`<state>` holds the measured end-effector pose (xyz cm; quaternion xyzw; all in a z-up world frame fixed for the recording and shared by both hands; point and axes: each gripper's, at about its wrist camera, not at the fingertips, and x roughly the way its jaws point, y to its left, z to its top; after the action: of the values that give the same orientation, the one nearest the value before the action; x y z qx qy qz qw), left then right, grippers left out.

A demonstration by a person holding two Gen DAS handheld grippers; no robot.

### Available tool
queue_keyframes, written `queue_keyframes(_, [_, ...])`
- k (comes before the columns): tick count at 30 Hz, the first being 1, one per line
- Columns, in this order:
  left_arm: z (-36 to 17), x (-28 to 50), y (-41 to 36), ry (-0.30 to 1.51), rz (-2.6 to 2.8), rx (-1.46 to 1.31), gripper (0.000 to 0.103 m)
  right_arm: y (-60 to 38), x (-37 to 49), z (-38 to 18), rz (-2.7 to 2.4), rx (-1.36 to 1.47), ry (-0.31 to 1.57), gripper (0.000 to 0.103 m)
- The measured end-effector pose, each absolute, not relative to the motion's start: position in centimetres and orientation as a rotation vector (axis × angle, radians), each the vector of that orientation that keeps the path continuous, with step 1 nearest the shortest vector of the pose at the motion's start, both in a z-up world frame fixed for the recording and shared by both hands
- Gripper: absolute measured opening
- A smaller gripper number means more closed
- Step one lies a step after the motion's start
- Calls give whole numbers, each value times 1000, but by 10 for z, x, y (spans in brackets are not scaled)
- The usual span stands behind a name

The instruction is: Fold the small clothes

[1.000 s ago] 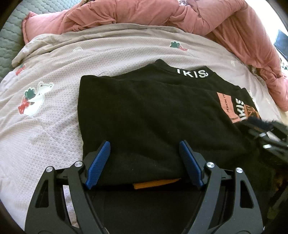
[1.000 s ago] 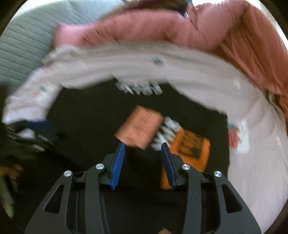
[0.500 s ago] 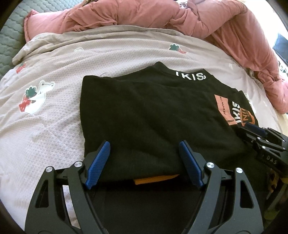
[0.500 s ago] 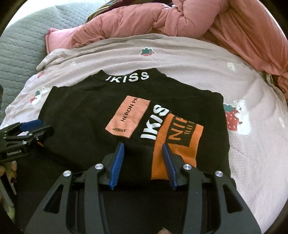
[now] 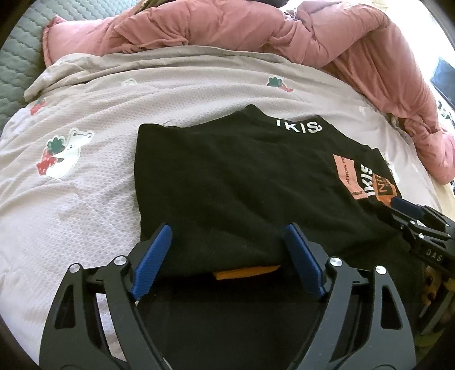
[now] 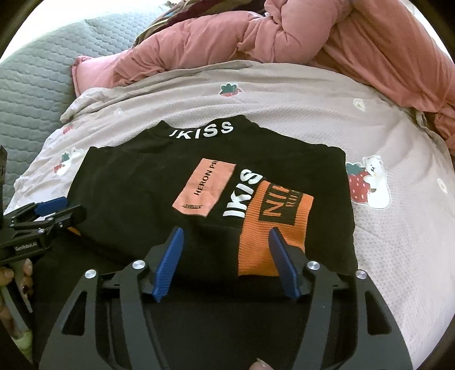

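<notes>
A black sweater with white "IKISS" lettering, a pink patch and an orange cuff lies folded on the bed, also in the right wrist view. My left gripper is open, its blue fingers straddling the sweater's near folded edge on the left side; an orange strip peeks from under the fold. My right gripper is open over the near edge at the right, one finger on the orange cuff. Each gripper shows in the other's view: the right one, the left one.
The bed has a pale sheet printed with strawberry bears. A crumpled pink duvet lies along the far side and right. A grey quilted headboard is at the far left.
The right gripper swung fast over the sweater a second ago, then settled at its near edge and opened wider. The left gripper has barely moved.
</notes>
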<state>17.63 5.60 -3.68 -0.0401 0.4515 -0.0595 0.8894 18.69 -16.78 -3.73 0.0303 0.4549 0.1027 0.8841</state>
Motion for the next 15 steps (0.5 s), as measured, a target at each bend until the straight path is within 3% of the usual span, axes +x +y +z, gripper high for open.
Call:
queue_keyframes(3, [-35, 175, 58, 933, -120, -90, 77, -168, 185, -36, 216, 66, 943, 65])
queue_keyframes(5, [-33, 174, 60, 926, -116, -96, 79, -168, 184, -34, 214, 66, 939, 72])
queue_keyframes(9, [-25, 170, 63, 910, -112, -103, 82, -169, 181, -32, 216, 70, 933, 74])
queue_keyframes(15, [-14, 164, 67, 878, -96, -113, 93, -172, 177, -25, 210, 77, 913, 85])
